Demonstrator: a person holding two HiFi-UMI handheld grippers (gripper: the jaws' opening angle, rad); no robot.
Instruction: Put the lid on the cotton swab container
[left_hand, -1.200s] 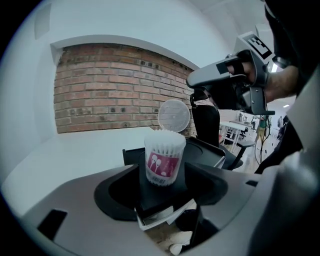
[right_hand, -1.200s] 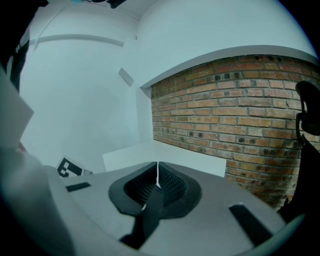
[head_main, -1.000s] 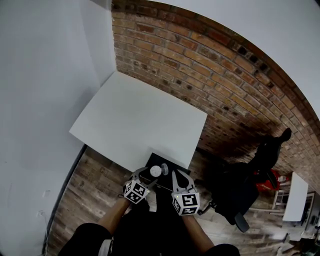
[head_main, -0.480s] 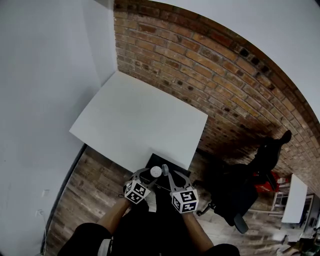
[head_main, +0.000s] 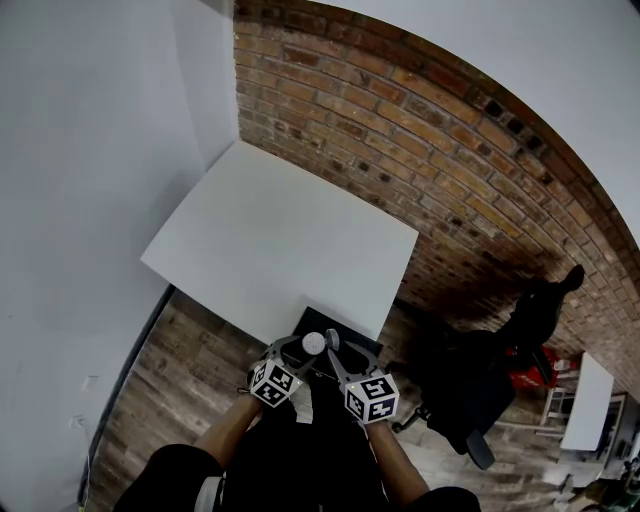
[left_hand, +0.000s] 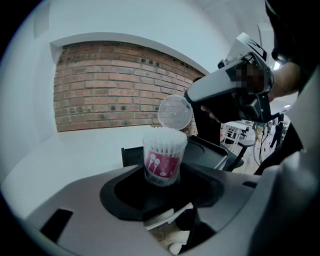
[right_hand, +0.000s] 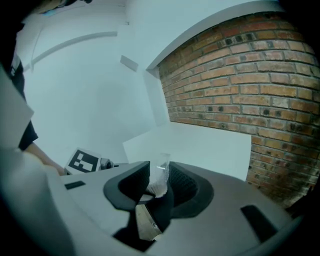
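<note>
A clear tub of cotton swabs (left_hand: 163, 157) with a pink label stands upright between the jaws of my left gripper (left_hand: 162, 176), which is shut on it. Its white swab tips (head_main: 313, 343) show from above in the head view. The round clear lid (left_hand: 175, 112) hovers tilted just above and behind the tub, apart from it. My right gripper (right_hand: 159, 179) is shut on this lid (right_hand: 161, 172), seen edge-on between its pads. In the head view the left gripper (head_main: 300, 347) and right gripper (head_main: 334, 346) meet below the table's near edge.
A white table (head_main: 280, 240) stands ahead against a brick wall (head_main: 450, 170), with a white wall on the left. A black seat back (head_main: 345, 322) sits at the table's near edge. A black office chair (head_main: 470, 385) stands to the right on the wood floor.
My right gripper has moved left toward the left one, bringing the lid close over the tub. The left gripper has barely moved.
</note>
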